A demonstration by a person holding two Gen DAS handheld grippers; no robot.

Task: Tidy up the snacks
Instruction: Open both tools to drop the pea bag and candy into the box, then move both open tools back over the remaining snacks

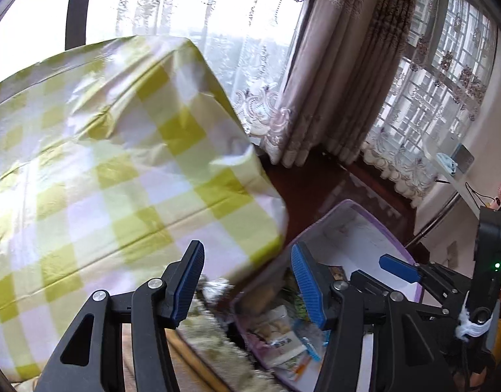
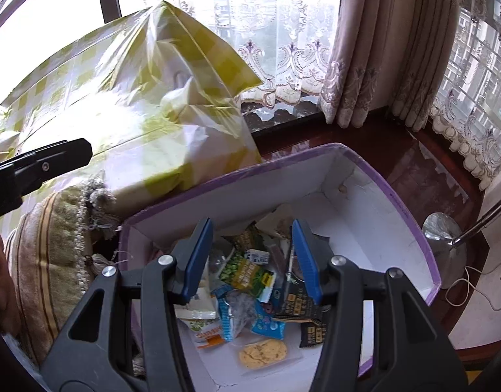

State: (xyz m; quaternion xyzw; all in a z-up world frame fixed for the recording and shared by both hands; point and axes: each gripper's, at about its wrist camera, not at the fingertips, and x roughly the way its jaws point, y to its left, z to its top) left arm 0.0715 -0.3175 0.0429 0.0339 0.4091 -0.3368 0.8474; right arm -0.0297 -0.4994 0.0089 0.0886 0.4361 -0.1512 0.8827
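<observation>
- Snacks (image 2: 250, 297) lay heaped in the white box with the purple rim (image 2: 397, 192), which stood open on the dark wooden sill (image 2: 423, 170) beneath the curtained window; I judged them gathered there because the box was the place meant to keep them together.
- My right gripper (image 2: 252, 261) hung over that heap, pointing down into it, jaws about half open and holding nothing; the blue pads stood clear of every packet, so I read this as a pause above the pile rather than a grip.
- Directly under it were a green packet (image 2: 247, 272), a dark packet (image 2: 302, 307), a light blue one (image 2: 266, 321) and a clear pouch with a yellow biscuit (image 2: 263, 352), all loose and overlapping, not sorted.
- My left gripper (image 1: 247, 285) was also about half open and empty, angled down at the box's near left corner, beside the fringed cushion (image 2: 64, 245).
- The yellow and white checked bag (image 1: 119, 170) bulked just beside the box on its left, leaning close to the rim; whether it touched the box I could not tell.
- With both sets of jaws free and the box's far half still bare, I judged the work to be well along but the packets not yet tidied.
</observation>
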